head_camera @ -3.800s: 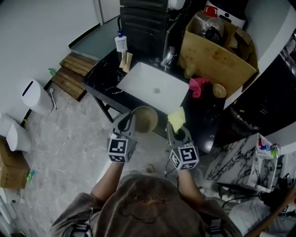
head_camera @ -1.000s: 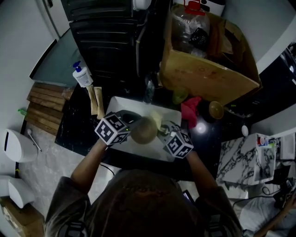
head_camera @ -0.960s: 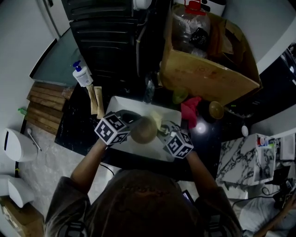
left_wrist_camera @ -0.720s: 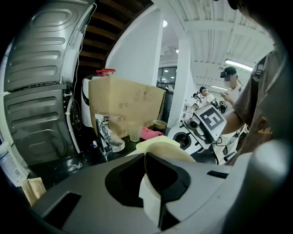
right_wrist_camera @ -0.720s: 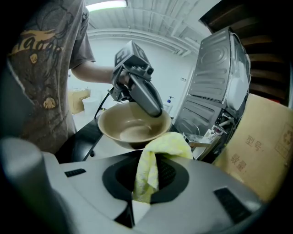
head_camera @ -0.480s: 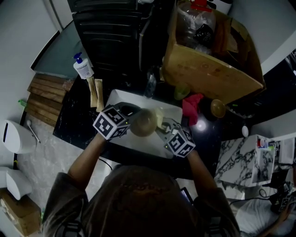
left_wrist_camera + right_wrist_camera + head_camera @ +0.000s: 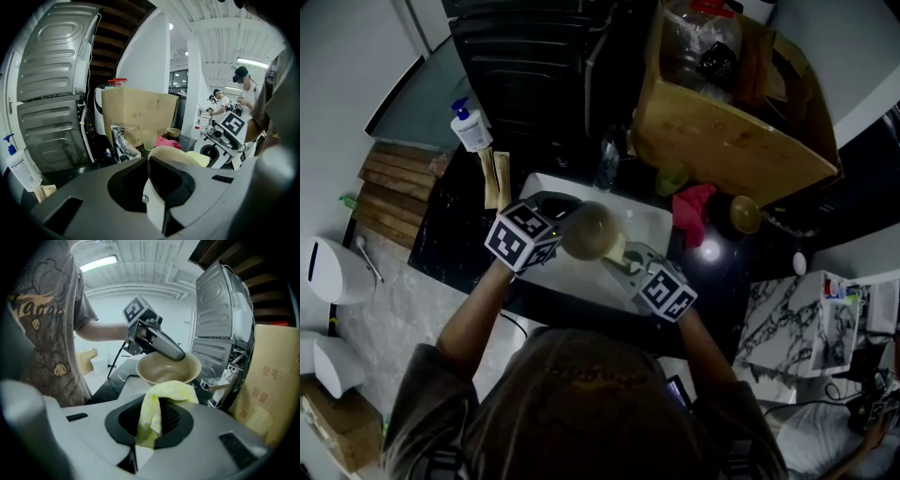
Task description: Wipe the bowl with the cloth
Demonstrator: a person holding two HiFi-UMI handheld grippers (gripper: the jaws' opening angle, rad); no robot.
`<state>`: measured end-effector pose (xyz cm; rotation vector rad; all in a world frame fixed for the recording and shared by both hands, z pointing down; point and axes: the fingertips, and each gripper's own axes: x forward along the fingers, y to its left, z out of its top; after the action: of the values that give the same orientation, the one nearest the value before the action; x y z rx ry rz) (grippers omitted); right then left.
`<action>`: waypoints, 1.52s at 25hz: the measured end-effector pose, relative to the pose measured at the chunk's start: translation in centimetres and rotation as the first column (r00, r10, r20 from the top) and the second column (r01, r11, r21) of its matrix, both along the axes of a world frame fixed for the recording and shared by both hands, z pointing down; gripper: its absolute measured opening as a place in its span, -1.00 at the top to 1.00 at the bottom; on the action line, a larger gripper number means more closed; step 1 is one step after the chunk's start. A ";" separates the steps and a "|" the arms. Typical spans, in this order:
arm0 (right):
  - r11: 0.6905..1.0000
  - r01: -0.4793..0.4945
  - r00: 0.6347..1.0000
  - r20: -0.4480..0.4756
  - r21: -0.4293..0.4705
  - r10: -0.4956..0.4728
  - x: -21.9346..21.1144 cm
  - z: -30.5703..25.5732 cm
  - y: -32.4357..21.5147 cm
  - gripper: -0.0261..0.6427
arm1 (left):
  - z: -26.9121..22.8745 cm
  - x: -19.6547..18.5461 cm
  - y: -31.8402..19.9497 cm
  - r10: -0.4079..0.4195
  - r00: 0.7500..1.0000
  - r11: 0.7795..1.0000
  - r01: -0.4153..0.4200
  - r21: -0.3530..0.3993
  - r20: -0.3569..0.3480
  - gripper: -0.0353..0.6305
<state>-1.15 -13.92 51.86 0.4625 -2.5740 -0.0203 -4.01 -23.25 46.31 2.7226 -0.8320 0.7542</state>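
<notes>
The bowl (image 7: 590, 232) is being held in the air over the white sink (image 7: 652, 223). It is being tilted, so that its inside is facing the right gripper (image 7: 151, 425). Its rim is being clamped by the fingers of the left gripper (image 7: 160, 185), which are closed on it: one finger is lying inside the bowl and the other outside. The yellow cloth (image 7: 161, 404) is being gripped by the fingers of the right gripper, which are closed on its lower part. Its loose upper part is being pushed up to the bowl, just under the near rim; it cannot be told if they are really touching.

The sink is being carried by a dark worktop (image 7: 455, 239). A tap (image 7: 120, 138) is being seen behind the sink. Beside the tap, a cup (image 7: 149, 139), a pink cloth (image 7: 692, 204) and a small bowl (image 7: 744, 214) are being seen in front of a big cardboard box (image 7: 722, 141). A soap bottle (image 7: 470, 127) is being seen at the far left corner of the worktop.
</notes>
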 end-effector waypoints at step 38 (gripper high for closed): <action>0.986 -0.041 0.928 0.359 -0.161 0.098 -5.7 -2.8 0.3 0.86 | -0.8 0.4 -1.5 -0.302 0.874 0.953 0.293 -0.083 -0.381 0.82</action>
<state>-6.87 -13.59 49.06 0.5427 -2.8919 0.3136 -3.56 -24.80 45.48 2.5063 -1.0925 0.1459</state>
